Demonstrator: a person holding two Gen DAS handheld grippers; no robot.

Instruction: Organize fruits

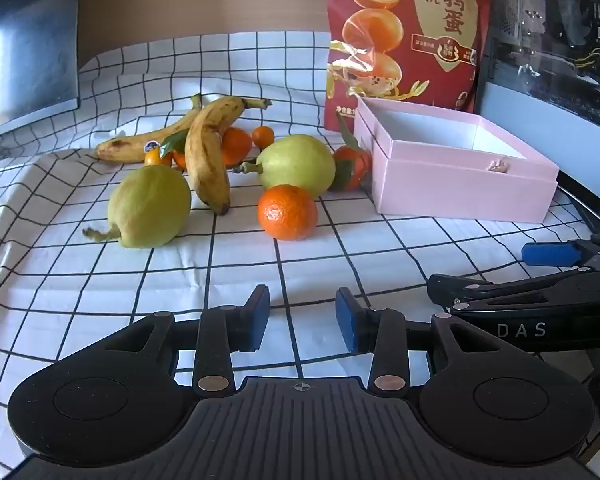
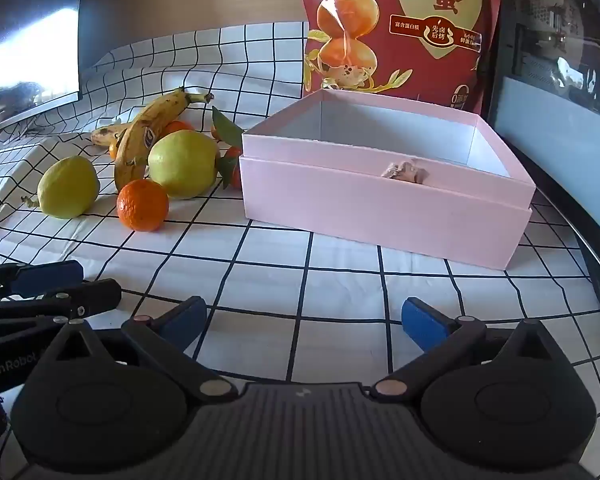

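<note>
Left wrist view is showing you a tabletop (image 1: 380, 264) draped in a white cloth with a black grid, wrinkling toward the back left. A dark monitor (image 1: 24, 40) is standing at the far left, a tall red snack bag with gold lettering (image 1: 404, 28) is leaning behind the fruit, and a glass-sided computer case (image 1: 556, 32) is sitting at the right. An open pale pink cardboard box (image 2: 380, 200) is resting just in front of the bag, holding only a small crumpled scrap.

You are looking at the fruit heaped just left of the box: two spotted yellow bananas (image 1: 208, 152) crossing each other, two yellow-green guavas (image 1: 150, 206) with stems, one round orange mandarin (image 1: 287, 212) lying nearest you, and smaller leafy mandarins (image 1: 350, 166) tucked behind, one touching the box.

Your left tool (image 1: 302, 318) is hovering low over the cloth, blue pads apart, gripping nothing. Your right tool (image 2: 304, 322) is hanging beside it, spread wider, likewise unloaded.
</note>
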